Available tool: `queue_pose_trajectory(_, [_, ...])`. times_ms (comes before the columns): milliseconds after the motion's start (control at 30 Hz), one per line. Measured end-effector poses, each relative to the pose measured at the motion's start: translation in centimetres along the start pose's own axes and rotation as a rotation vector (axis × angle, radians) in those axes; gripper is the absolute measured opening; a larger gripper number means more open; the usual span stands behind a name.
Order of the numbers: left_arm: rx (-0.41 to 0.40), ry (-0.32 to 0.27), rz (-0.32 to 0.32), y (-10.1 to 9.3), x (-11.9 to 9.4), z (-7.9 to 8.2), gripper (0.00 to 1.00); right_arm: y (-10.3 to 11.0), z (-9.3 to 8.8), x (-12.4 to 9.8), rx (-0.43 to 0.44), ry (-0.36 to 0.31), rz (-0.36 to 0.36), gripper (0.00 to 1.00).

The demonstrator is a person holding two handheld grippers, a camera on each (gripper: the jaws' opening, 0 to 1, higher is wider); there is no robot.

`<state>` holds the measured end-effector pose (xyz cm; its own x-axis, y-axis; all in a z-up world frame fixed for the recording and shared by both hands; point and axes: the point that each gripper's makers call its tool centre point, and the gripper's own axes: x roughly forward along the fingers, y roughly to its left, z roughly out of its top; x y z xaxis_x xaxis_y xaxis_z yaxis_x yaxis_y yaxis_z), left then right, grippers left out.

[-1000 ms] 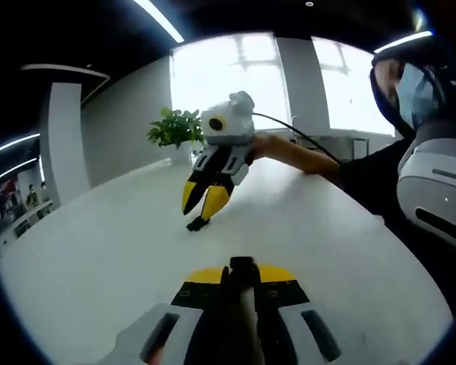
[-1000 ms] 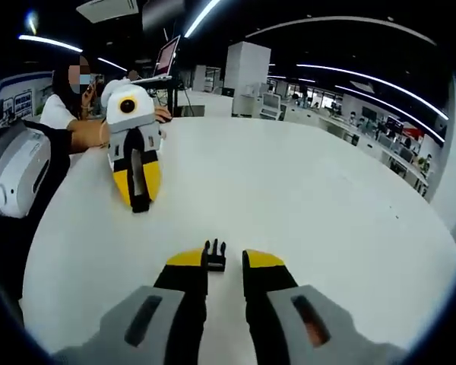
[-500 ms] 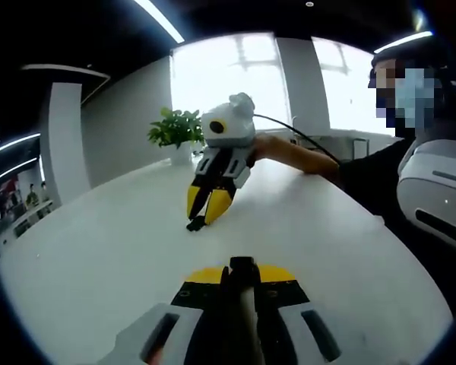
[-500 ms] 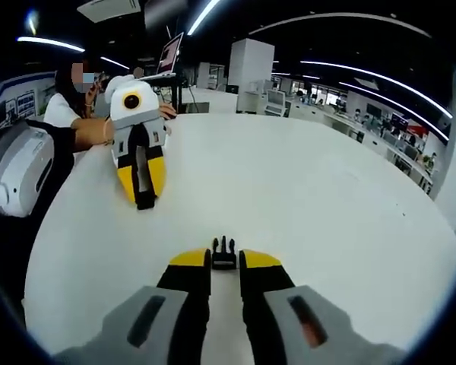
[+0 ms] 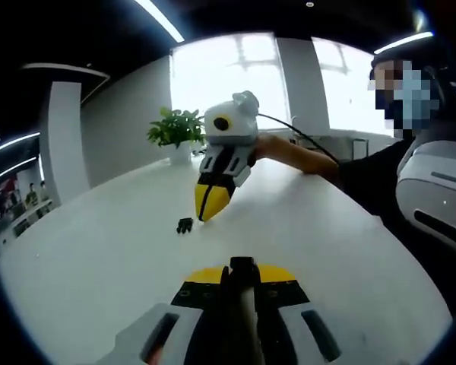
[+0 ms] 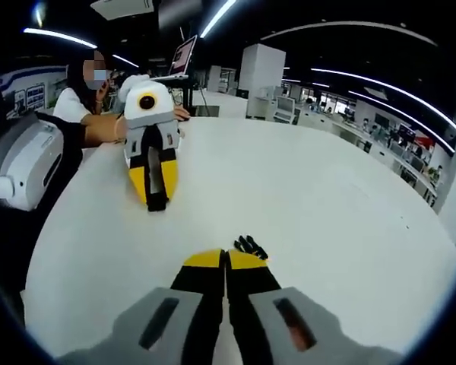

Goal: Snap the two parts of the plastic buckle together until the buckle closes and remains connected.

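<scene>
White round surface (image 6: 327, 198) in an office holds both grippers. Seen from the left gripper view, the left gripper (image 5: 242, 268) has its yellow-tipped fingers clamped on a dark buckle part (image 5: 243, 283). Opposite, the right gripper (image 5: 211, 205) has its fingers pressed together on nothing, hovering just beside a small black buckle piece (image 5: 185, 224) lying loose on the surface. A potted plant (image 5: 175, 128) stands behind
</scene>
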<state>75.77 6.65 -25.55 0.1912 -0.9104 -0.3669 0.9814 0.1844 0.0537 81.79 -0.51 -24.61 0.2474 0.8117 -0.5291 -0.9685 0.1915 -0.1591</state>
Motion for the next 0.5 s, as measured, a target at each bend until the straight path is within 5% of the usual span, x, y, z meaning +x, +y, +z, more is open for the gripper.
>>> queue_pose_trajectory(167, [0.008, 0.003, 0.004, 0.0, 0.0, 0.0, 0.12, -1.3, 0.9, -0.5, -0.035, -0.052, -0.067, 0.08])
queue_pose_trajectory(267, [0.007, 0.002, 0.003, 0.0, 0.0, 0.0, 0.12, -1.9, 0.8, -0.4, -0.035, -0.057, -0.083, 0.22])
queue_pose_trajectory(500, [0.009, 0.003, 0.004, -0.1, 0.0, 0.0, 0.12, -2.7, -0.3, 0.3, -0.001, -0.045, -0.096, 0.22])
